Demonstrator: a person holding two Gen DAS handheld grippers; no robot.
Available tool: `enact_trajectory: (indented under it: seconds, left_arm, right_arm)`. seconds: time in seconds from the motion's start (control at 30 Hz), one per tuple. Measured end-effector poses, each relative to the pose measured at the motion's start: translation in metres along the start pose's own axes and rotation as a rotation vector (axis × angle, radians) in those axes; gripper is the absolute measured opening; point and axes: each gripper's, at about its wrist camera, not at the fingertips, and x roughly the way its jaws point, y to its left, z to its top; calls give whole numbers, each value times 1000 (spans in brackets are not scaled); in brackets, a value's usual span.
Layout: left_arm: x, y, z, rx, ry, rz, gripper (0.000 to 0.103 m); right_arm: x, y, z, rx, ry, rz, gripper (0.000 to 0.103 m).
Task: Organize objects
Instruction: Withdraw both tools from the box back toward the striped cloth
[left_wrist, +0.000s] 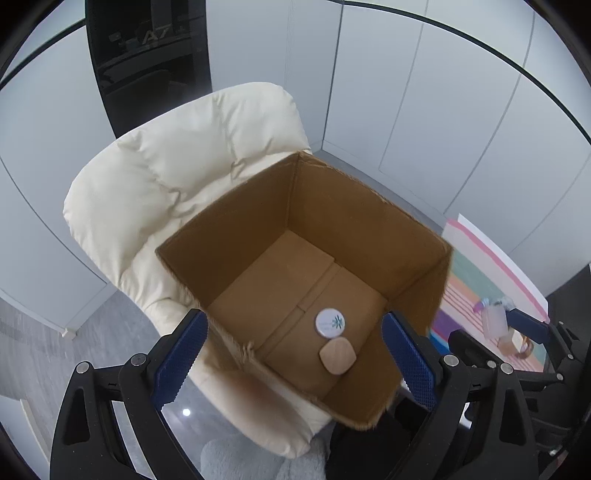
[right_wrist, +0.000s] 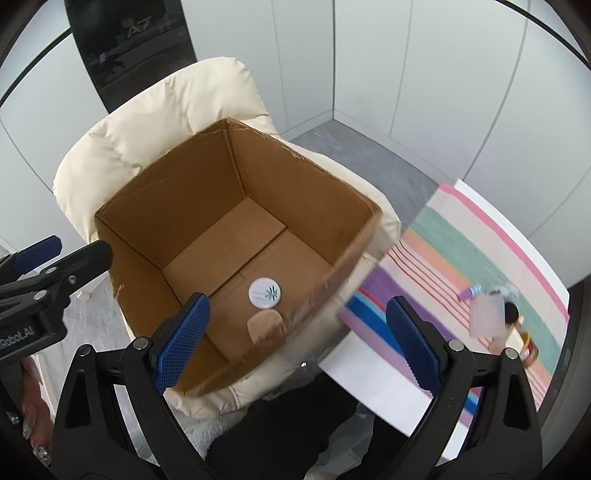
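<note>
An open cardboard box (left_wrist: 236, 221) (right_wrist: 147, 184) stands on a cream padded chair (left_wrist: 155, 173) (right_wrist: 155, 110). On its floor lie a round white badge (left_wrist: 330, 322) (right_wrist: 264, 292) and a tan rounded pad (left_wrist: 337, 356) (right_wrist: 263, 325). My left gripper (left_wrist: 293, 354) is open and empty above the box's near edge. My right gripper (right_wrist: 297, 343) is open and empty over the box's right rim. A clear plastic container (left_wrist: 494, 320) (right_wrist: 487, 314) and other small items lie on the striped cloth (right_wrist: 461, 243) at right.
The striped cloth (left_wrist: 476, 273) covers a white table (right_wrist: 373, 384) right of the chair. Grey walls and a dark panel (left_wrist: 147, 62) stand behind. The left gripper's fingers (right_wrist: 37, 254) show in the right wrist view, the right gripper's (left_wrist: 528, 325) in the left.
</note>
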Motion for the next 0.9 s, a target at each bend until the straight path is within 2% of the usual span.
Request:
enact_trajectory:
  seconds: [0.27, 0.53, 0.7, 0.9]
  left_arm:
    - [-23, 2, -48, 45, 41, -38, 96]
    - [-28, 9, -96, 41, 106, -86, 96]
    - [-32, 9, -109, 58, 115, -74, 96]
    - [-35, -1, -108, 84, 114, -76, 96]
  right_arm:
    - [-27, 1, -52, 43, 38, -78, 98]
    - [-53, 15, -104, 31, 63, -77, 98]
    - [-62, 19, -131, 33, 76, -58, 98]
    - [-72, 16, -138, 42, 56, -63, 98]
